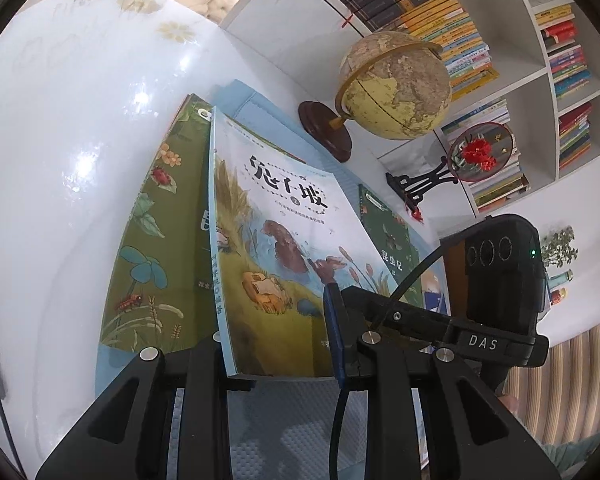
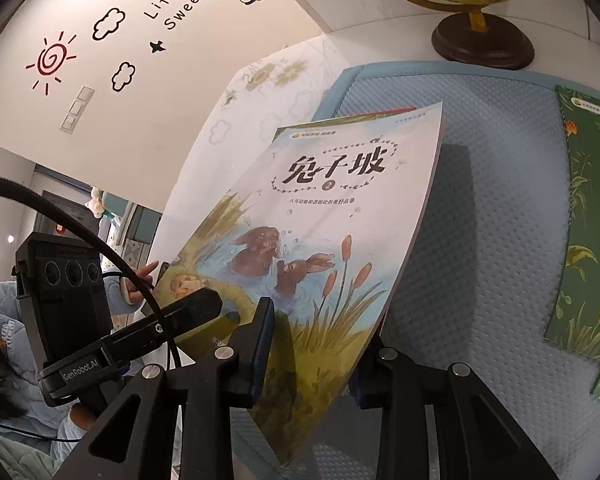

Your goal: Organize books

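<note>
A rabbit picture book (image 1: 284, 240) with a pale cover is lifted off the blue mat (image 2: 479, 240) and tilted. My left gripper (image 1: 278, 344) is shut on its near edge by the spine. My right gripper (image 2: 311, 352) is shut on the same book (image 2: 319, 220) at its lower edge. In each wrist view the other gripper's black housing (image 1: 499, 276) (image 2: 64, 292) appears beside the book. Partly under the lifted book, on the mat, lies a large green insect book (image 1: 152, 240). A second green book (image 2: 587, 220) (image 1: 391, 240) lies on the mat to the right.
A globe (image 1: 395, 84) on a dark round base (image 2: 483, 40) stands behind the mat on the white table (image 1: 60, 160). Beside it is a round fan ornament (image 1: 479, 152) with red flowers. Full bookshelves (image 1: 559, 80) line the wall. A person's hand (image 2: 140, 276) shows at left.
</note>
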Demonstrator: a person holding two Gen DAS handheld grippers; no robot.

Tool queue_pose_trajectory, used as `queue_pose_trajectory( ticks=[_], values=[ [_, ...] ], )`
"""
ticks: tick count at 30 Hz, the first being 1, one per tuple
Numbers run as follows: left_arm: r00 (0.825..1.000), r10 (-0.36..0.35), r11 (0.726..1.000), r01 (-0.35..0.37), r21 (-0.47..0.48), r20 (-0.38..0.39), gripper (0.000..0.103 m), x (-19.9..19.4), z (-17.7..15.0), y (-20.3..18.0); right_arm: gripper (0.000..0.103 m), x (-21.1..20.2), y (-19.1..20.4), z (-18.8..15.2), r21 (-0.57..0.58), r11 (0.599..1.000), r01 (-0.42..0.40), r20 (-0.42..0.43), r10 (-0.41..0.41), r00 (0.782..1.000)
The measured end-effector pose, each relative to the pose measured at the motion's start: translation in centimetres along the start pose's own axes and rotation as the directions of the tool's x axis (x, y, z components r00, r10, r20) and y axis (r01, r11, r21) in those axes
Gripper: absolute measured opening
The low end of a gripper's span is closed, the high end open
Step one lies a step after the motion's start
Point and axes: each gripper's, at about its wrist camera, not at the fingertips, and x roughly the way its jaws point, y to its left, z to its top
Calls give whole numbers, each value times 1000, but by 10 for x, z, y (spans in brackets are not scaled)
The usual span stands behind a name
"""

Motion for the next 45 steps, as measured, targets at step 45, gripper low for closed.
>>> queue_pose_trajectory(
  ticks=[45],
  values=[
    [965,259,957,-253,142,-28,22,-12,-30,-14,55,-38,-24,-77,66,966,250,-22,-249,968]
  ],
)
